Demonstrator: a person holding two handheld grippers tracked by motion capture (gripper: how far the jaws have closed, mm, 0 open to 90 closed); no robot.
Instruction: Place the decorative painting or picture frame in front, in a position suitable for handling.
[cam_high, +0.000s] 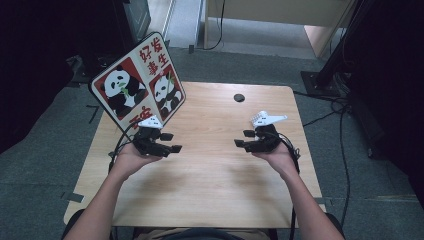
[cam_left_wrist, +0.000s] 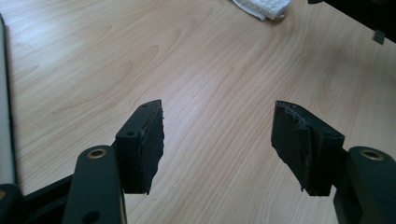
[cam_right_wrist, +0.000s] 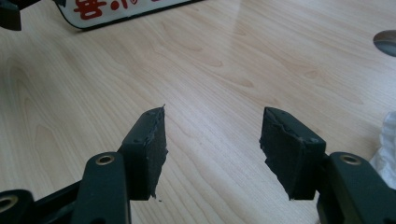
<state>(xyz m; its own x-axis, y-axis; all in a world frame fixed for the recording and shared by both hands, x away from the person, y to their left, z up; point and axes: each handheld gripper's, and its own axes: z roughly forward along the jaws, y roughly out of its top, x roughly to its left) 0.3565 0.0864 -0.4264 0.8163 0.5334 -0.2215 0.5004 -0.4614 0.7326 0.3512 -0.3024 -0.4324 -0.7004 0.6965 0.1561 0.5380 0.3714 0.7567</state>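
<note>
Holds the left gripper (cam_high: 171, 142) low over the table (cam_high: 215, 175), jaws spread wide, with bare wood grain between the pads. Holds the right gripper (cam_high: 244, 138) the same way, jaws parted about as far and pinching nothing. Points the two sets of jaws toward each other across the middle of the table, well apart. Finds the panda board (cam_high: 137, 85) just behind and outside the left jaws in the high view, tilted, its printed face of two pandas and red characters turned up toward the camera and its lower edge down near the left gripper. Meets that board as a dark-rimmed pale strip at the far left of the left gripper view, beside the left-hand jaw and apart from it. Catches its lower edge, white with red characters and a black rim, far ahead of the right jaws and to their left, at the top of the right gripper view; cannot tell whether touching the wood or just above it. Shows a white waffle-textured cloth (cam_left_wrist: 261, 8) far ahead of the left jaws, slightly to their right, at the top edge of that view. Has a small dark round hole (cam_high: 239, 97) in the table beyond the right jaws, well clear of both grippers.
</note>
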